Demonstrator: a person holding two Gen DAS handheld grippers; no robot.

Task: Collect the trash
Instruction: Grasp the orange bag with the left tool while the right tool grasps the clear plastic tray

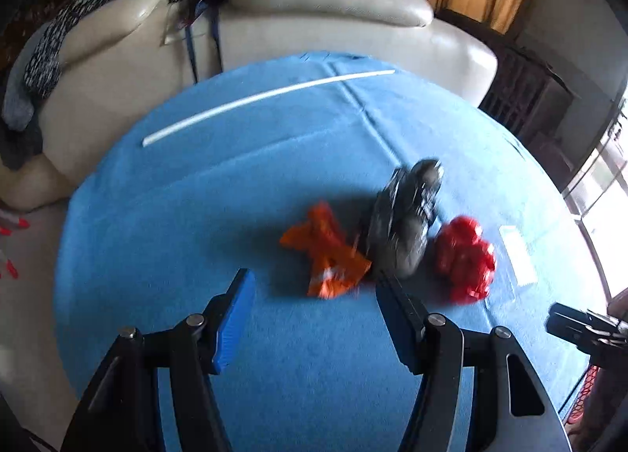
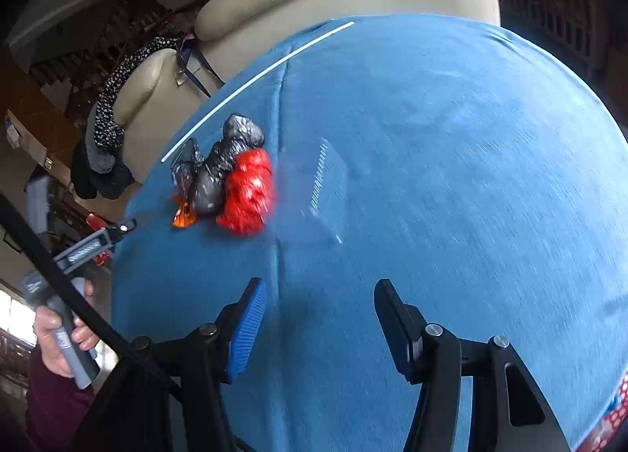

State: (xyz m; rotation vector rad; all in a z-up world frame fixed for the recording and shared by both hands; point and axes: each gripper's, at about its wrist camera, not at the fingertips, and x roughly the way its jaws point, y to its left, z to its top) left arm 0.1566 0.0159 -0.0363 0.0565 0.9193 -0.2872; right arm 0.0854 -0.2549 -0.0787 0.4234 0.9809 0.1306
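Left wrist view: the left gripper (image 1: 314, 291) has its jaws spread wide and holds nothing. The orange wrapper (image 1: 327, 252) lies on the blue-covered worktop (image 1: 196, 197) just ahead of the jaws, roughly centred in the gap, its long axis running away from the camera. The dark crumpled bag (image 1: 404, 216) stands just beyond the right-hand jaw tip, and the red crumpled bag (image 1: 465, 257) lies further right, outside the gap. A white rod (image 1: 267, 97) lies well beyond, near the far edge.

Right wrist view: the right gripper (image 2: 320, 310) is also wide open and empty, over bare cloth. The trash cluster sits well ahead and to the left; the red crumpled bag (image 2: 247, 193) is its nearest piece.

Judgement: the left gripper is nearer; a short straight advance should bring the orange wrapper between its jaws.
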